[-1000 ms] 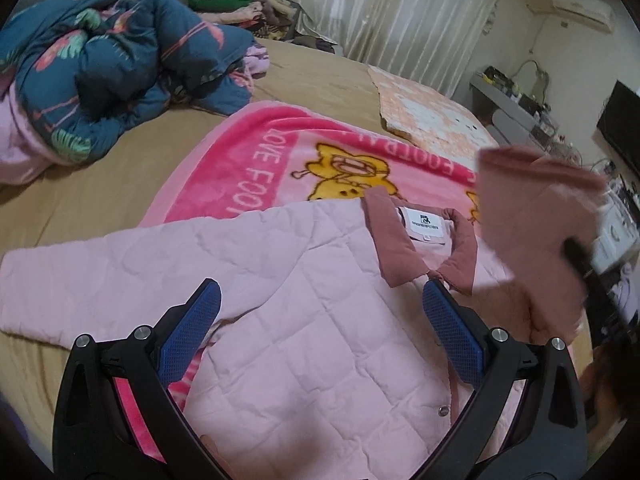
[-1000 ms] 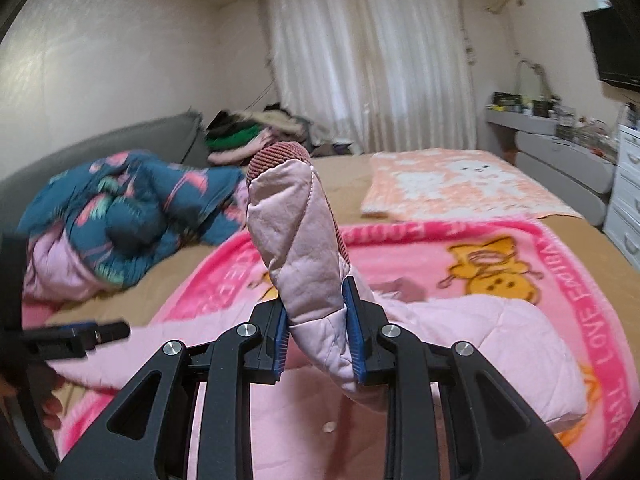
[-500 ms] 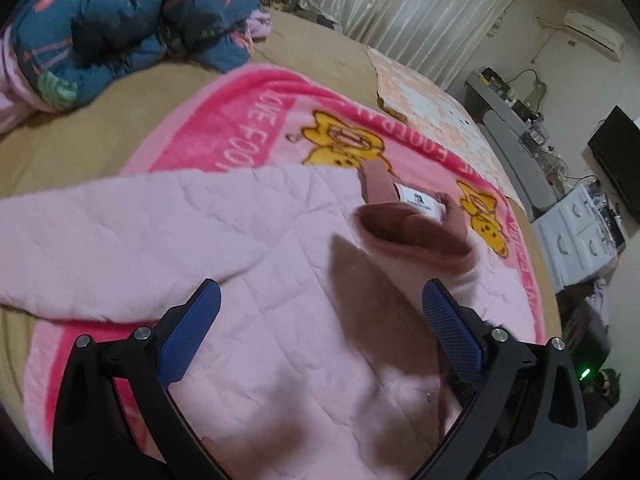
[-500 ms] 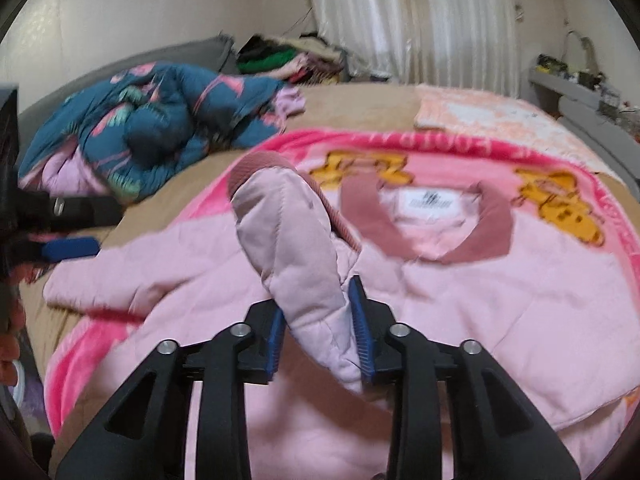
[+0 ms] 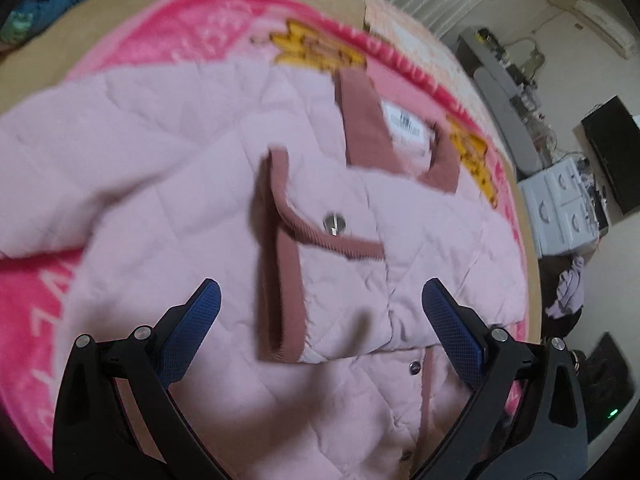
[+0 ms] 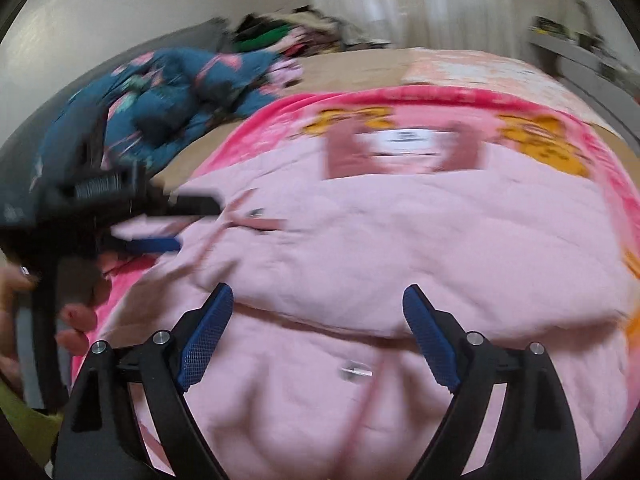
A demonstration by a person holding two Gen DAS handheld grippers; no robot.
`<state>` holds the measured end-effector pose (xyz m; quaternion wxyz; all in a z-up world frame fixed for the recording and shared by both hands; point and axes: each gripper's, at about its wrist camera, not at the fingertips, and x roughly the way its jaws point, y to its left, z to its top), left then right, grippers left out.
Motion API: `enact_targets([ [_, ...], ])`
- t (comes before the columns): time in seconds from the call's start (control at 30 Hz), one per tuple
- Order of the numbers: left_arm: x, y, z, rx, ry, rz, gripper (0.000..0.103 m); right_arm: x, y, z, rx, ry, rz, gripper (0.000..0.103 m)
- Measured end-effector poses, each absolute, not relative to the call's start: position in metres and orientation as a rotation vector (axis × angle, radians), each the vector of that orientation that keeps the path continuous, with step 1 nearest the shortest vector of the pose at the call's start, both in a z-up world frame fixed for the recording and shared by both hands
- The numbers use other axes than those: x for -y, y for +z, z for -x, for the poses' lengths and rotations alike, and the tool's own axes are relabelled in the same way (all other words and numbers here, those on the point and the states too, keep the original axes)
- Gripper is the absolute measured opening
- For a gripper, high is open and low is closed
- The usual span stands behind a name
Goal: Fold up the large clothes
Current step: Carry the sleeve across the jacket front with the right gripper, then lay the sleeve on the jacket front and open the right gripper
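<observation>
The pink quilted jacket lies spread on a bright pink blanket on the bed, its folded-over sleeve resting across the chest with the brown cuff lying between and just ahead of the left gripper fingers. That gripper is released, its blue pads wide apart and nothing pinched between them; a metal snap shows farther ahead of the tips, and the brown collar with its white label lies beyond that. The right gripper has just been opening and its fingers now stand spread with nothing gripped, hovering over the jacket's front, where a fold of the sleeve runs across just ahead of the tips. Off to the left of the right fingers the other gripper reaches in, blurred, carried by a hand. Far past the fingers a crumpled blue patterned quilt sits at the bed's far side, with a heap of clothes behind it. To the right of the left fingers, off the bed, stand white drawers.
</observation>
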<state>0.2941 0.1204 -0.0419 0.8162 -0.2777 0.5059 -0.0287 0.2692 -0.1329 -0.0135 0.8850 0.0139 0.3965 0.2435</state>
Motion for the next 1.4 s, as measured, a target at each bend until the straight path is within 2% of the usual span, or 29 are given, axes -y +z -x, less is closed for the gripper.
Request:
enact_targets([
  [0.1,-0.107,-0.060,-0.299,-1.110,-0.078,0.598,0.090,0.169,-0.011,-0.271,-0.815,0.412,-0.053,0.086],
  [0.13,-0.104,-0.064,-0.300,-1.117,-0.075,0.592,0.077,0.183,-0.010,-0.270,-0.811,0.380,-0.069,0.086],
  [0.2,-0.095,-0.068,-0.302,-1.122,-0.067,0.553,0.059,0.210,-0.008,-0.267,-0.797,0.325,-0.106,0.086],
  [0.23,-0.091,-0.066,-0.302,-1.106,-0.069,0.526,0.039,0.220,-0.008,-0.267,-0.795,0.306,-0.120,0.086],
  [0.3,-0.088,-0.056,-0.302,-1.072,-0.082,0.476,0.021,0.242,-0.008,-0.266,-0.792,0.261,-0.150,0.086],
  [0.33,-0.087,-0.052,-0.302,-1.058,-0.089,0.464,0.017,0.249,-0.008,-0.266,-0.790,0.248,-0.161,0.086],
  [0.53,-0.093,0.031,-0.306,-0.871,-0.086,0.283,0.015,0.285,0.007,-0.271,-0.737,0.178,-0.212,0.085],
  [0.63,-0.096,0.050,-0.304,-0.825,-0.059,0.203,0.015,0.286,0.011,-0.280,-0.732,0.170,-0.204,0.085],
  [1.03,-0.113,-0.042,-0.297,-0.975,0.062,0.137,0.013,0.239,-0.006,-0.329,-0.786,0.242,-0.057,0.085],
  [1.23,-0.114,-0.056,-0.294,-0.989,0.064,0.127,0.013,0.229,-0.030,-0.356,-0.876,0.212,-0.024,0.085],
  [1.4,-0.111,-0.062,-0.293,-0.998,0.062,0.122,0.015,0.243,-0.073,-0.372,-1.002,0.144,-0.050,0.085],
])
